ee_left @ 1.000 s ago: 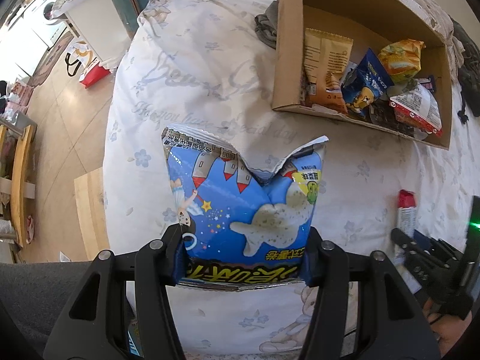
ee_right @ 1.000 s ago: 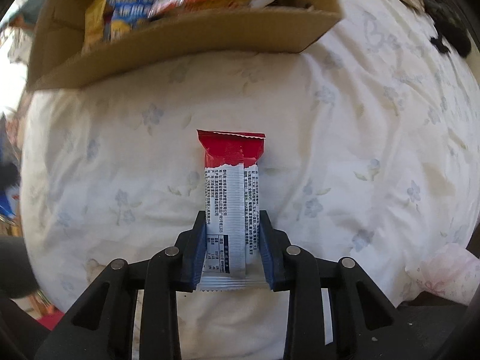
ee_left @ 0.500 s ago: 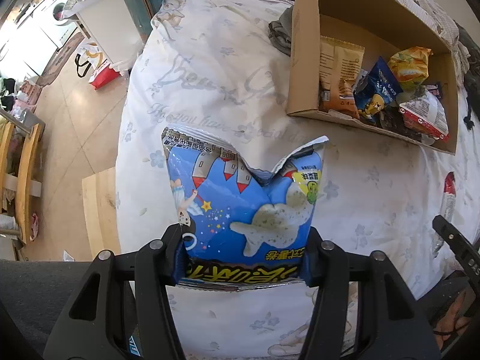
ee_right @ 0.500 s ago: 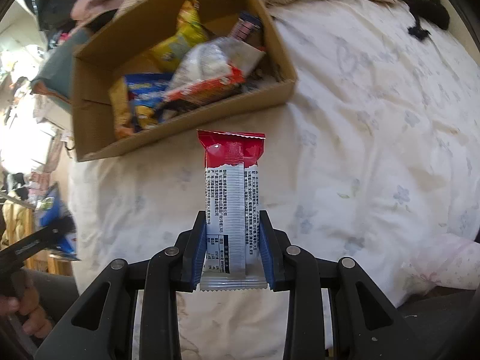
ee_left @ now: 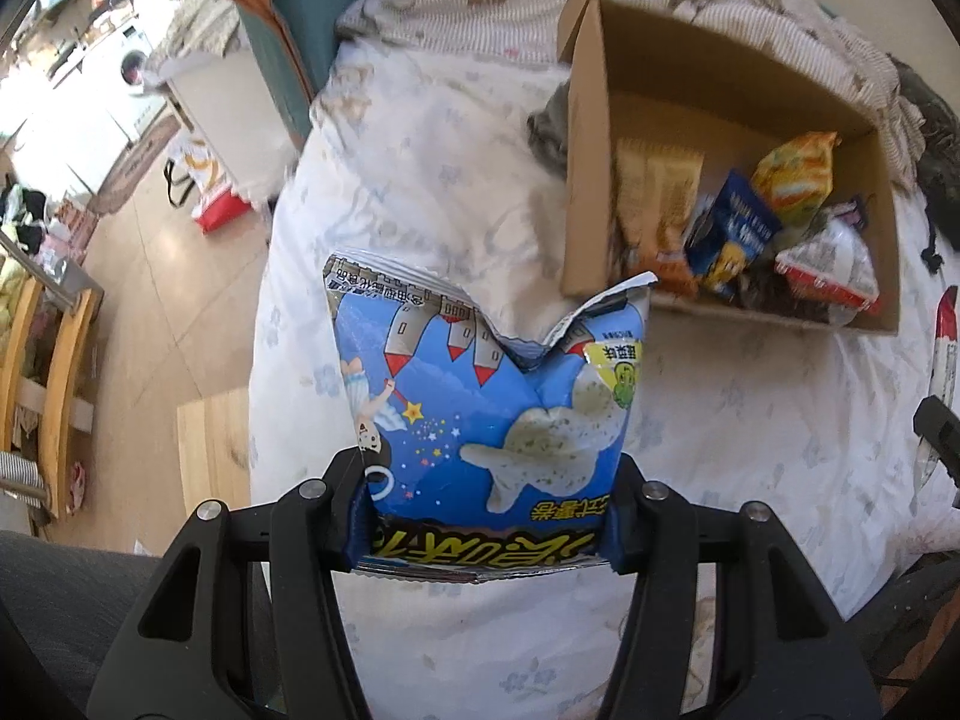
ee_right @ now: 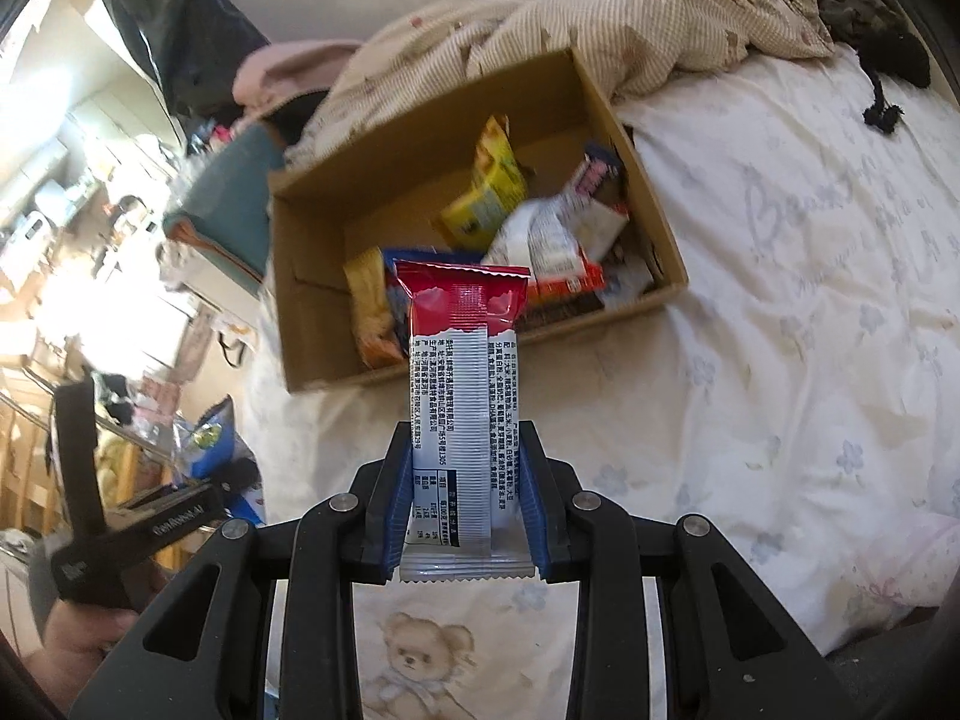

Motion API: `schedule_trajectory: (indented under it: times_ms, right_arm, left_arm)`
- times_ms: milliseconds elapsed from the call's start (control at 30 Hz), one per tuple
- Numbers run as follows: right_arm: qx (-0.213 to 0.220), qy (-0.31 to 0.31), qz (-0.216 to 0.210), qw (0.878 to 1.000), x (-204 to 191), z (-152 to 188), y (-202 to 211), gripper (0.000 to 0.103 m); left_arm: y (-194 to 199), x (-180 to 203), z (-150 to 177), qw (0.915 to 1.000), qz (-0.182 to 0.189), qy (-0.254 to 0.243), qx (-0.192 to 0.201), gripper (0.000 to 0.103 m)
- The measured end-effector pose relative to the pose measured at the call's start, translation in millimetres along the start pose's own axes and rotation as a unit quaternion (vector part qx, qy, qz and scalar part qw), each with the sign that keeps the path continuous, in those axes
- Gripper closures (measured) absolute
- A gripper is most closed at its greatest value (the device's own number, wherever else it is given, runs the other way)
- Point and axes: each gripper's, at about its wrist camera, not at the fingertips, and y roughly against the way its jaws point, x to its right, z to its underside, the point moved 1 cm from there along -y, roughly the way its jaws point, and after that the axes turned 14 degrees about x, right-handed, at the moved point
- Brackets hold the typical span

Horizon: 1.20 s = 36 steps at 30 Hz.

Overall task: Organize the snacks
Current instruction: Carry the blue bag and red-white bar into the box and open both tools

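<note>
My left gripper (ee_left: pixel 486 516) is shut on a blue snack bag (ee_left: pixel 486 408) with rockets and a torn top, held in the air above the bed. My right gripper (ee_right: pixel 468 516) is shut on a red-and-white snack bar (ee_right: pixel 465 384), held upright above the bed. An open cardboard box (ee_left: pixel 600 138) with several snack packets lies on the bed ahead of both grippers; it also shows in the right wrist view (ee_right: pixel 312 276). The bar (ee_left: pixel 945 336) shows at the right edge of the left wrist view. The left gripper with the blue bag (ee_right: pixel 210 444) shows at the left of the right wrist view.
The bed has a white floral sheet (ee_left: pixel 420 138) with a striped blanket (ee_right: pixel 600 6) bunched behind the box. A dark cloth (ee_right: pixel 882 54) lies at the far right. The bed edge drops to a wooden floor (ee_left: pixel 150 276) on the left, with furniture beyond.
Both grippers have risen from the bed with their snacks. The right gripper has tilted up, so the box now lies ahead of the bar.
</note>
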Motion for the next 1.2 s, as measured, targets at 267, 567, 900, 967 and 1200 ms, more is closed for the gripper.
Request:
schedule_trajectory:
  times_ms: [267,567,900,967,1200]
  right_arm:
    - [0.039,-0.029,-0.017,0.999,8,-22,14,0.070]
    - [0.075,-0.019,-0.026,0.997,5,-72,14,0.070]
    - [0.068,-0.008,-0.015,0.998,15,-108,-26,0.070]
    - [0.060,-0.003,-0.012,0.998,16,-112,-39,0.070]
    - [0.034,0.016,0.000,0.999,16,-123,-80,0.070]
  left_arm:
    - [28,8,-17,0.9974,0.014,-0.005,0.070,0.050]
    - [40,26,-79,0.9934,0.044,-0.016,0.105,0.050]
    - [12,66,-128,0.9904,0.056,-0.049,0.117,0.050]
    - [3,78,-131,0.9898,0.059,-0.059,0.115,0.050]
    - [-28,106,-139,0.9880,0.073,-0.086,0.106,0.050]
